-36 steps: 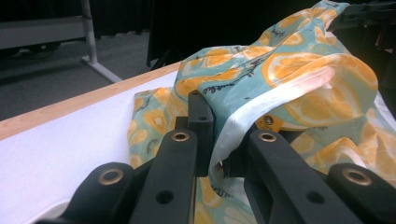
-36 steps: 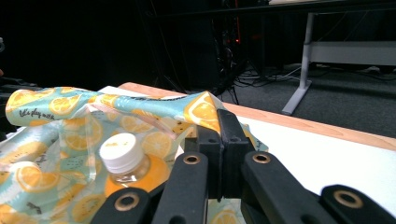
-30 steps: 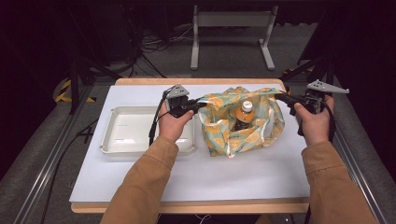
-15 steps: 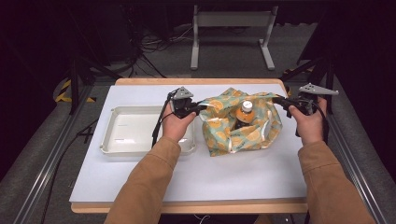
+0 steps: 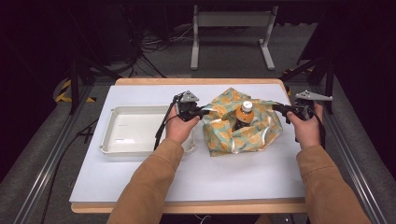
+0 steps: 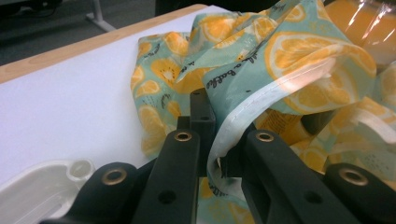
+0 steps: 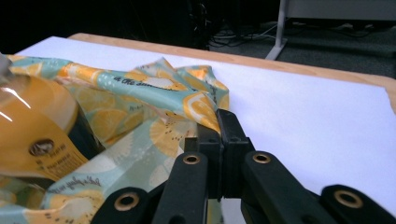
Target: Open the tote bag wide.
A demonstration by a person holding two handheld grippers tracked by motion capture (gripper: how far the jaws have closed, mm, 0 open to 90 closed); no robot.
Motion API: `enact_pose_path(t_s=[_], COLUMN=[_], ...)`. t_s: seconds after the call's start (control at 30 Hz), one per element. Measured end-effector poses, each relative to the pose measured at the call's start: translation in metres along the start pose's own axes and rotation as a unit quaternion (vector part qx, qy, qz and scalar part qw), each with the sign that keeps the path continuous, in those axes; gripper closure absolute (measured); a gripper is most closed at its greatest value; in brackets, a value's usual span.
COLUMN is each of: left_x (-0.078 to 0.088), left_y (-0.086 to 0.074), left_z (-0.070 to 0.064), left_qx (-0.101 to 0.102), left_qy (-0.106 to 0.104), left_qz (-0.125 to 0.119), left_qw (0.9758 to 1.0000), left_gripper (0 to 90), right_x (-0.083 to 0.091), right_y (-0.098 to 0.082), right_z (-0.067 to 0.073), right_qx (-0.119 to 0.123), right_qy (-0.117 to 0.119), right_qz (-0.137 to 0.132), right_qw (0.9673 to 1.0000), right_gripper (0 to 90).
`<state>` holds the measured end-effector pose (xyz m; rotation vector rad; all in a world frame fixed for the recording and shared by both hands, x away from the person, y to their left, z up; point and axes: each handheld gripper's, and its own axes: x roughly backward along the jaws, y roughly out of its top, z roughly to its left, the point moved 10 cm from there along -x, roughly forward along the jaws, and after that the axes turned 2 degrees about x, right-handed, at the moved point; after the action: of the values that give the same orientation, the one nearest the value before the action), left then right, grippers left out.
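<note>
A teal bag [image 5: 243,130] printed with orange slices slumps mid-table, just right of a white tray [image 5: 126,130], its mouth spread around an upright, white-capped bottle [image 5: 243,116] of orange drink. The left gripper [image 5: 205,112] pinches the bag's left rim; the right gripper [image 5: 275,108] is clamped on its right edge.

Left gripper [image 5: 204,112]: sunk lower in frame, toward the table; its edge of the bag [image 5: 243,128] came down with it.
Right gripper [image 5: 276,108]: dropped from the upper right, bag edge lowered.
Bag: flatter, slumped around the bottle [image 5: 243,116], which stands more exposed at centre.
</note>
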<state>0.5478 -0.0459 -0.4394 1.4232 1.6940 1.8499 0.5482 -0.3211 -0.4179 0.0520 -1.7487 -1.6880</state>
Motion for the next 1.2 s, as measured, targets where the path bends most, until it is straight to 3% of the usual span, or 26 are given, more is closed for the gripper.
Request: enact_pose_path(t_s=[0.3,0.77,0.97,1.2], left_x=[-0.007,-0.017,-0.019,-0.017], left_y=[-0.009,-0.025,-0.03,-0.029], left_z=[0.001,-0.001,-0.002,-0.005], left_qx=[-0.005,0.006,0.006,0.004], left_qy=[0.007,0.0,-0.003,-0.007], left_qz=[0.023,0.052,0.054,0.051], left_qw=[0.9997,0.9986,0.9985,0.9987], left_gripper=[86.4,86.1,86.0,85.8], right_x=[-0.004,-0.013,-0.013,-0.006], right_y=[-0.019,-0.047,-0.059,-0.058], right_z=[-0.004,-0.009,-0.008,-0.005], right_qx=[0.001,-0.005,-0.005,-0.005], right_qy=[-0.007,-0.016,-0.013,-0.009], right_qz=[0.027,0.068,0.087,0.082], right_qw=[0.9996,0.9975,0.9962,0.9966], right_gripper=[89.8,89.7,89.7,86.6])
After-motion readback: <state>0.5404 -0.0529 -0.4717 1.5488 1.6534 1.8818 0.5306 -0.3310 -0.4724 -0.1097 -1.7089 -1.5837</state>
